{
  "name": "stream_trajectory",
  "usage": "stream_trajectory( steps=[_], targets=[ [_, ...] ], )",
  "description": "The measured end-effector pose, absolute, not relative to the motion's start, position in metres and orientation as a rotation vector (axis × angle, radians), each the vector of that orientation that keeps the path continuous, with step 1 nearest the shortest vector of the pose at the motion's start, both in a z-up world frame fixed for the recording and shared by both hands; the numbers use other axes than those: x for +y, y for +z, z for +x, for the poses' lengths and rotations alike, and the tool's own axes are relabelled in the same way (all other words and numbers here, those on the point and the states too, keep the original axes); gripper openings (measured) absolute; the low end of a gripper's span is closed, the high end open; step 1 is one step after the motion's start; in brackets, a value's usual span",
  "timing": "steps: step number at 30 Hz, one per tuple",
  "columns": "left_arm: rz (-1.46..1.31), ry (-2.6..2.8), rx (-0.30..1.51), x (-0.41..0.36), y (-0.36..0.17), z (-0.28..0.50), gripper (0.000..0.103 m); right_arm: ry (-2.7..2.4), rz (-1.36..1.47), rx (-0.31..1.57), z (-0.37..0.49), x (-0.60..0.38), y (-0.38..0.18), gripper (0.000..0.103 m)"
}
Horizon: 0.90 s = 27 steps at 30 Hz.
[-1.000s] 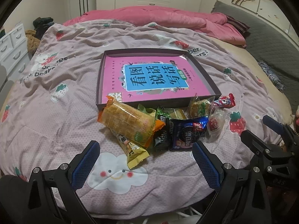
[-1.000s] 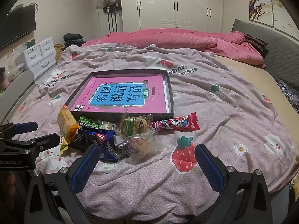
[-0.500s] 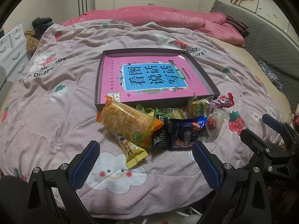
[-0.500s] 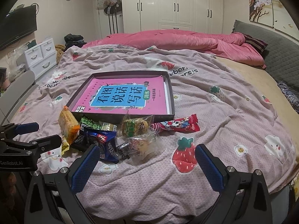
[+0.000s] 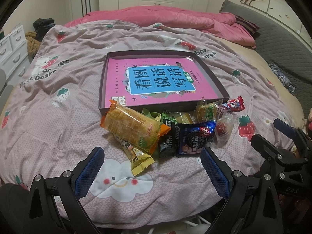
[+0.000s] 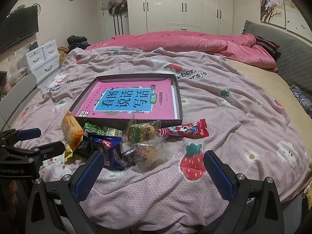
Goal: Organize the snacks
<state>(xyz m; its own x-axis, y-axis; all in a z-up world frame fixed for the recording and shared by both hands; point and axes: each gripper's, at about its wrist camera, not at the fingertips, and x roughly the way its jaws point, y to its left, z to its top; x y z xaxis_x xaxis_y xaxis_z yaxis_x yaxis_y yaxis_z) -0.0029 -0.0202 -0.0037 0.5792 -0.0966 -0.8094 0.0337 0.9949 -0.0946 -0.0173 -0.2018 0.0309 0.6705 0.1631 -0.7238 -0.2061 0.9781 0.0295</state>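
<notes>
Strawberry-print quilt (image 6: pixel 234 117) covers the bed, bearing a tray (image 6: pixel 180 105) with a pink book (image 6: pixel 132 101). Snacks (image 5: pixel 165 130) lie heaped against the tray's near wall. Left gripper (image 5: pixel 152 167) and right gripper (image 6: pixel 154 172) hover nearby, jaws spread, empty.

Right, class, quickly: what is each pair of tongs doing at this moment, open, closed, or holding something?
Left tongs: open, holding nothing.
Right tongs: open, holding nothing.

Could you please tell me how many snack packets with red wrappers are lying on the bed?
1: the red packet lies on the quilt just outside the tray's near right corner. Others may be hidden in the pile.
</notes>
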Motion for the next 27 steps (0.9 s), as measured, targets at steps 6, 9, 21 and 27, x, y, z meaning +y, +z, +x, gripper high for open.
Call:
stream_trajectory(
  steps=[6,9,21,27],
  targets=[
    [-0.071,-0.078,0.951,-0.0204,-0.004,-0.0028,0.099,0.207,-0.057,0.81,-0.0173,-0.2016,0.0304,0.102],
    [-0.072,-0.077,0.952,-0.0204,-0.0044,-0.0028,0.099,0.208,-0.057,0.811,-0.0172,-0.2017,0.0302,0.102],
    [-0.082,-0.076,0.964,-0.0174,-0.008,-0.0002,0.099,0.212,-0.049,0.817,-0.0163,-0.2015,0.0279,0.102],
    [-0.089,-0.075,0.971,-0.0152,-0.0093,0.0006,0.099,0.221,-0.042,0.827,-0.0137,-0.2002,0.0227,0.102]
  ],
)
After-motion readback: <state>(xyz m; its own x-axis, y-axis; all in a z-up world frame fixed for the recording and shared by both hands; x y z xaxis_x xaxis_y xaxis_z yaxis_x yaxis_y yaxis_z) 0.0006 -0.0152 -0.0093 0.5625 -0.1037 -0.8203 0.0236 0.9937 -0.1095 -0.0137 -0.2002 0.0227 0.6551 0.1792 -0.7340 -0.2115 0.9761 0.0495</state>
